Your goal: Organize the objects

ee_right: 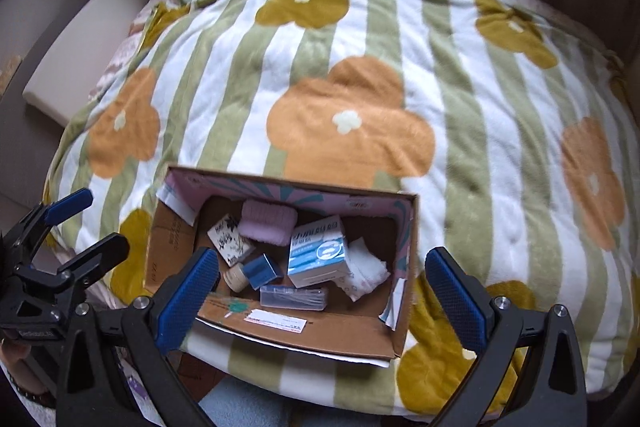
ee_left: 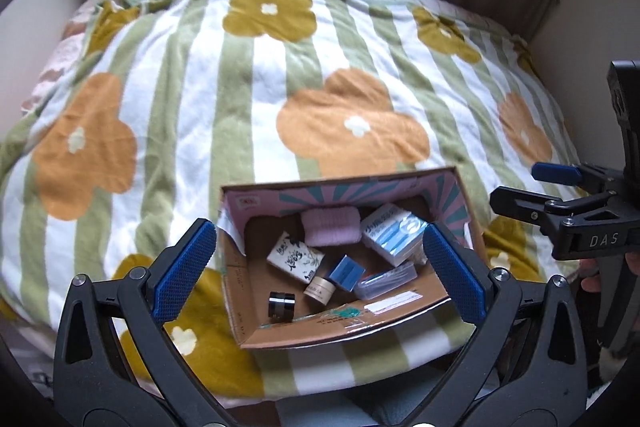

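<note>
Cardboard box (ee_left: 340, 323) sits low in both frames on the flowered blanket (ee_left: 248, 99), apparently as the collecting bin: pink cloth (ee_left: 330, 227), blue-white carton (ee_right: 318, 255), small jar (ee_left: 318, 289) and packets lie jumbled inside. Left tool (ee_left: 320, 267) and right tool (ee_right: 322, 297) hover above it, jaws wide, holding nothing.

Couldn't read the print on the mask box (ee_right: 318, 257) or the little tissue pack (ee_left: 295, 256), way too small and soft. The left gripper's finger (ee_left: 454, 273) covered the box's (ee_left: 280, 337) right corner, and the right gripper's finger (ee_right: 190, 297) hid part of the small jar (ee_right: 236, 277). The white packet (ee_right: 366, 269) was tucked half behind the mask box. The blanket (ee_right: 460, 107) ran off the right edge.
</note>
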### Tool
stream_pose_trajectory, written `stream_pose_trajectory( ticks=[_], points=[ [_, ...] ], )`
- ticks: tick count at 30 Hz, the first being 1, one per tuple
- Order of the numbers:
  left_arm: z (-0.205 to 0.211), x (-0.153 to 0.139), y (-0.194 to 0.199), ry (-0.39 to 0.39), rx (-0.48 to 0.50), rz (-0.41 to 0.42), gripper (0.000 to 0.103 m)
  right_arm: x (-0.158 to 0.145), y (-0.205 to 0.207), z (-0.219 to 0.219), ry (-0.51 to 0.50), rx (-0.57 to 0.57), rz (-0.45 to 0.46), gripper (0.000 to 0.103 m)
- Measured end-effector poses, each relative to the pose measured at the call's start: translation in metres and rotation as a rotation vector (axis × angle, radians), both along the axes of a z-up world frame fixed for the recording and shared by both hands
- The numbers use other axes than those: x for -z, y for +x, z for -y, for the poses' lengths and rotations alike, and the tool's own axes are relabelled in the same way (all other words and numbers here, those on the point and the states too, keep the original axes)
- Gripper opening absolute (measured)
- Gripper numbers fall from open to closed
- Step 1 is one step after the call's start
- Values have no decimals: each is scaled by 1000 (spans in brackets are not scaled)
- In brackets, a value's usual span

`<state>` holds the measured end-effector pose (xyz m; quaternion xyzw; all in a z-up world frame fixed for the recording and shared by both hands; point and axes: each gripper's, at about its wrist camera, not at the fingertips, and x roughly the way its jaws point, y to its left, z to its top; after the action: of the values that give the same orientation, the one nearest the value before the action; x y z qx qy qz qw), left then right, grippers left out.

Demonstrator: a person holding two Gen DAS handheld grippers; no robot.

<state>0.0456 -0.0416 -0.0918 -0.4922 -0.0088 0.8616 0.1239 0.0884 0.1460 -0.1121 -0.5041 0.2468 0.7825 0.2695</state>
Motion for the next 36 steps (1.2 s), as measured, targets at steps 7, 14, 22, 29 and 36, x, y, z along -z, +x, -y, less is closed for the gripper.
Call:
stream_pose_trajectory(
  ticks=[7,14,22,29,36],
  points=[
    [13,-54,3,11,-35,-53,103,-56,12,8,76,80,-43,103],
    [16,-72,6,8,-25,-95,103,-75,18,12,109,135,-70,103],
    [13,-74,0,-9,35,-109,103,-80,16,10,127,162,-81,103],
    [9,-75,-6,-9,60,-113,103,-83,11,8,139,160,-80,103],
    [8,-75,-6,-10,62,-114,103,-83,10,7,140,159,-79,103]
  ],
)
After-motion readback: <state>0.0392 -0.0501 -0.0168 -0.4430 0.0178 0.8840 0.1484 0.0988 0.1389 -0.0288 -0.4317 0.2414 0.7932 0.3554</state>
